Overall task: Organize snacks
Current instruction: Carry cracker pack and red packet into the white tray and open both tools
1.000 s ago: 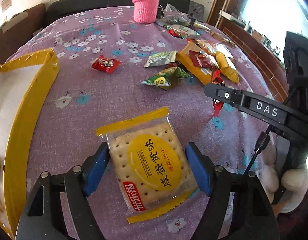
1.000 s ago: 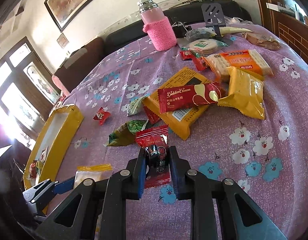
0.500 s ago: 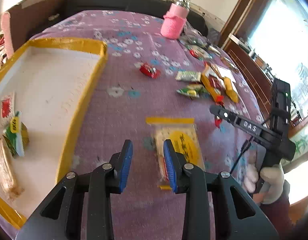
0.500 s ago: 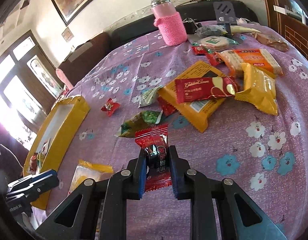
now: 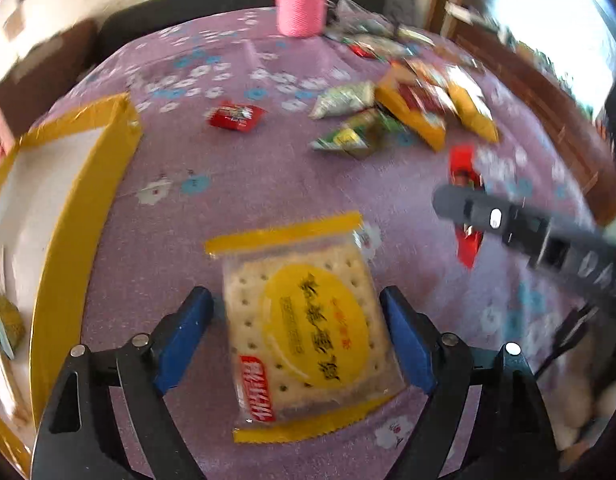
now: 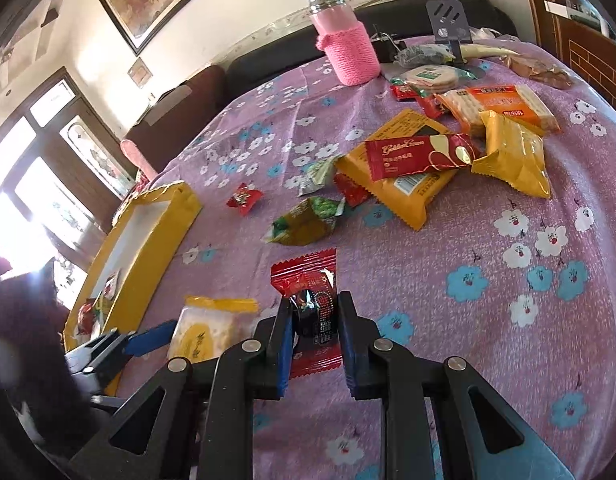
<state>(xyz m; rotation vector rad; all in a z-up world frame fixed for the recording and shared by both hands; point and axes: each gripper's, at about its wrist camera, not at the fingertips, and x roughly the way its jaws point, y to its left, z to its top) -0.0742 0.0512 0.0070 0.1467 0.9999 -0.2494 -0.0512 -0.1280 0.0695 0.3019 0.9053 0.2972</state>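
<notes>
Left gripper [image 5: 295, 336] swung back from beside the yellow tray [image 5: 87, 184] to straddle the cracker packet [image 5: 303, 328] again, jaws just reopened

The packet is left flat on the purple flowered tablecloth [image 5: 227, 184], seen between the spread blue pads [image 5: 404, 336] with gaps on both sides, so nothing is gripped there. The right gripper [image 6: 314, 332] is clamped tight on a red candy wrapper [image 6: 312, 292], held just over the cloth. A loose pile of snacks [image 6: 420, 160] is scattered further back, near the pink-sleeved bottle [image 6: 346, 44]
</notes>
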